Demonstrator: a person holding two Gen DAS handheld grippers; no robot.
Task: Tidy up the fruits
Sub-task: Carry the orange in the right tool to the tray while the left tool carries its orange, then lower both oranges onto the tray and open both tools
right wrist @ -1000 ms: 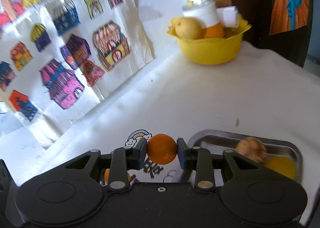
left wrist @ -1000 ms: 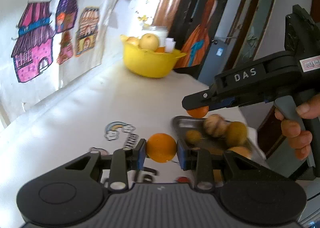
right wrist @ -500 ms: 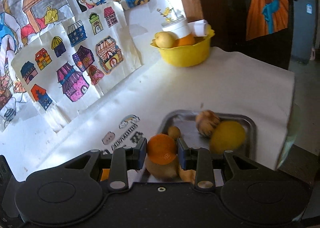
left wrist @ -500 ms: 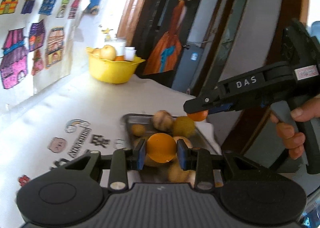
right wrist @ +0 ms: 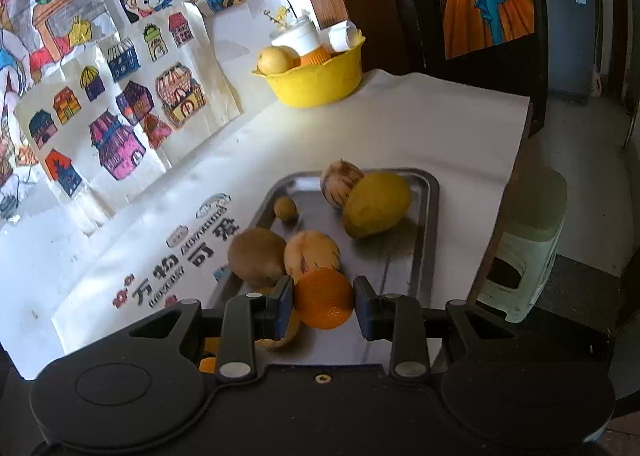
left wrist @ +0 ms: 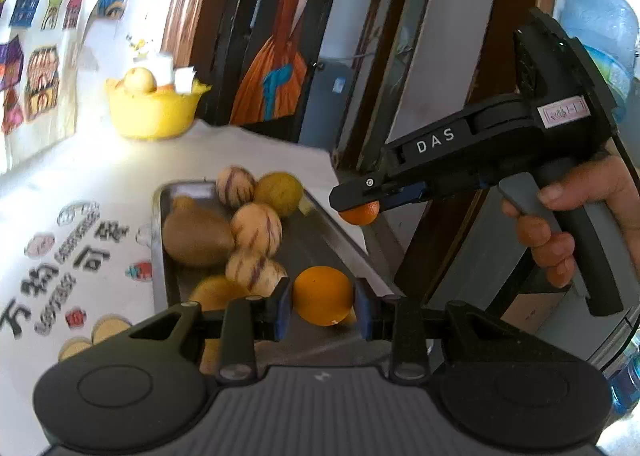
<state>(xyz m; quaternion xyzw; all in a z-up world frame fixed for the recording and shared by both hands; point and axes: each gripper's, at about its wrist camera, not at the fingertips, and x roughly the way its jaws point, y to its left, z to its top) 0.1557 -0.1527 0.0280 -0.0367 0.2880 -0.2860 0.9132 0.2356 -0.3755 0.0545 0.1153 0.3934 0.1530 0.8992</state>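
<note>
My left gripper (left wrist: 323, 310) is shut on an orange (left wrist: 322, 295), held above the near end of a metal tray (left wrist: 320, 234). My right gripper (right wrist: 323, 302) is shut on a second orange (right wrist: 324, 298) over the same tray (right wrist: 426, 240). In the left wrist view the right gripper (left wrist: 358, 208) enters from the right, a hand on its trigger, its orange (left wrist: 360, 213) under the fingertip. The tray holds several fruits: striped pale melons (left wrist: 256, 228), a brown kiwi (right wrist: 256, 256), a yellow fruit (right wrist: 376, 204) and a small brown one (right wrist: 285, 208).
A yellow bowl (right wrist: 320, 80) with a pear, an orange cup and a white jar stands at the table's far end by the wall of drawings. The white tablecloth (right wrist: 440, 124) ends just right of the tray; a pale green stool (right wrist: 524, 252) stands on the floor beyond.
Both grippers have swung right with their oranges, from over the printed tablecloth to above the metal tray. The tray's fruits now fill the middle of both views.
</note>
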